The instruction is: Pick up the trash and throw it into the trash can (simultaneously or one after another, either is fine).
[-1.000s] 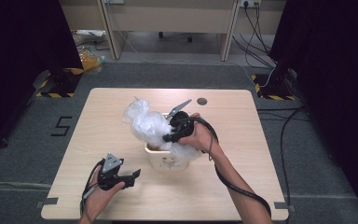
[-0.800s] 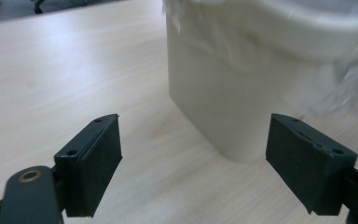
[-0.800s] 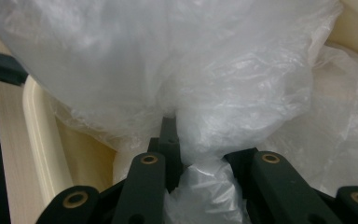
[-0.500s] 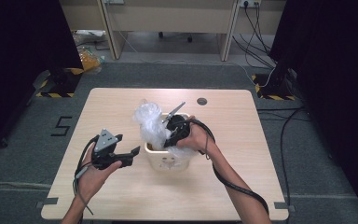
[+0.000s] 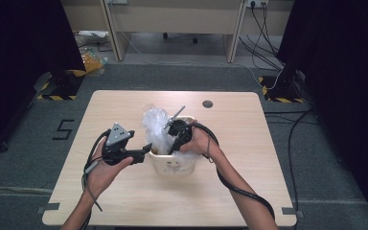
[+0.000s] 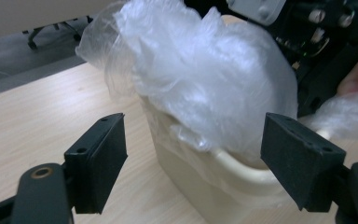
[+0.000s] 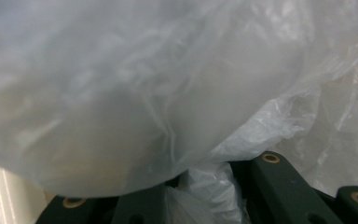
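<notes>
A small cream bin (image 5: 173, 165) stands at the middle of the table. A crumpled clear plastic bag (image 5: 154, 126) bulges out of its top on the left. My right gripper (image 5: 176, 136) reaches down into the bin's mouth, shut on a fold of the bag (image 7: 200, 191); the film covers most of the right gripper view. My left gripper (image 5: 143, 152) is level with the bin's left side, open, with its jaws pointing at it. In the left gripper view its fingers (image 6: 99, 161) stand wide apart around the bin (image 6: 200, 186) and the bag (image 6: 200, 79) without touching them.
The wooden table (image 5: 100, 201) has a round cable hole (image 5: 207, 104) at its back. Cables trail from both grippers towards the front edge. The other hand's gripper (image 6: 317, 42) sits close behind the bag. Dark carpet with cables lies around the table.
My left gripper has risen from the front left of the table and moved right, up to the bin. The right gripper has pushed the bag lower, so it bulges less.
</notes>
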Available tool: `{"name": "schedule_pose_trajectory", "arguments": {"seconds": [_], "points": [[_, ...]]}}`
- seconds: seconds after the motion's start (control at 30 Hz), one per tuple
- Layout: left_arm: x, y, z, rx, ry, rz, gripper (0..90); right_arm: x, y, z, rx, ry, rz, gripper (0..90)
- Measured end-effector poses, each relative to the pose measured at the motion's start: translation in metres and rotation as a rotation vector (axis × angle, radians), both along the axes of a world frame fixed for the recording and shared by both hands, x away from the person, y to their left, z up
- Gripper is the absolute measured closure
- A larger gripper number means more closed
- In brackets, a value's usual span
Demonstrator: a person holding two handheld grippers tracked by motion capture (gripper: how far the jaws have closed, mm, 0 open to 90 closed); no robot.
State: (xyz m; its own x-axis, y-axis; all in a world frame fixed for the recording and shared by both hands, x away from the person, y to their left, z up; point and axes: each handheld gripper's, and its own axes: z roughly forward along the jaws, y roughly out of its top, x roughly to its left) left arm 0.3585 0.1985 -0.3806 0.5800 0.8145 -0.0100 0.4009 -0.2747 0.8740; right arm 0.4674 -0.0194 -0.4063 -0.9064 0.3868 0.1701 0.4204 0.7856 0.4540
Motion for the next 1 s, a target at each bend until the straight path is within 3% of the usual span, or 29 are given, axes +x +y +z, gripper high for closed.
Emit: {"name": "schedule_pose_trajectory", "arguments": {"seconds": [0.1, 0.2, 0.33, 0.4, 0.43, 0.47, 0.57, 0.67, 0.73, 0.83, 1.0], "points": [[-0.002, 0.005, -0.005, -0.011, 0.023, 0.001, 21.6, 0.001, -0.002, 0.000, 0.023, 0.008, -0.003, 66.9], [-0.003, 0.011, -0.008, -0.005, 0.038, 0.007, 21.3, -0.001, -0.003, 0.004, 0.054, 0.011, -0.014, 54.1], [-0.004, 0.016, -0.010, -0.004, 0.045, 0.013, 21.1, -0.004, -0.009, 0.021, 0.091, -0.037, -0.028, 39.0], [-0.005, 0.016, -0.011, -0.004, 0.051, 0.012, 21.0, -0.007, -0.013, 0.032, 0.108, -0.042, -0.052, 37.6], [-0.006, 0.016, -0.012, -0.001, 0.051, 0.011, 20.9, -0.005, -0.017, 0.037, 0.127, -0.063, -0.034, 37.2], [-0.007, 0.016, -0.013, -0.002, 0.054, 0.011, 20.8, -0.007, -0.019, 0.043, 0.135, -0.049, -0.056, 36.4], [-0.008, 0.017, -0.014, -0.001, 0.058, 0.008, 20.7, -0.007, -0.030, 0.058, 0.177, -0.076, -0.086, 35.3], [-0.010, 0.019, -0.015, -0.008, 0.059, 0.013, 20.6, -0.010, -0.046, 0.076, 0.248, -0.117, -0.104, 35.7], [-0.010, 0.021, -0.017, -0.009, 0.062, 0.017, 20.5, -0.015, -0.055, 0.083, 0.259, -0.151, -0.107, 36.0], [-0.012, 0.023, -0.020, -0.016, 0.068, 0.021, 20.5, -0.021, -0.070, 0.089, 0.261, -0.189, -0.134, 36.5], [-0.017, 0.028, -0.027, -0.026, 0.080, 0.026, 20.5, -0.026, -0.098, 0.087, 0.284, -0.212, -0.192, 37.0]]}}
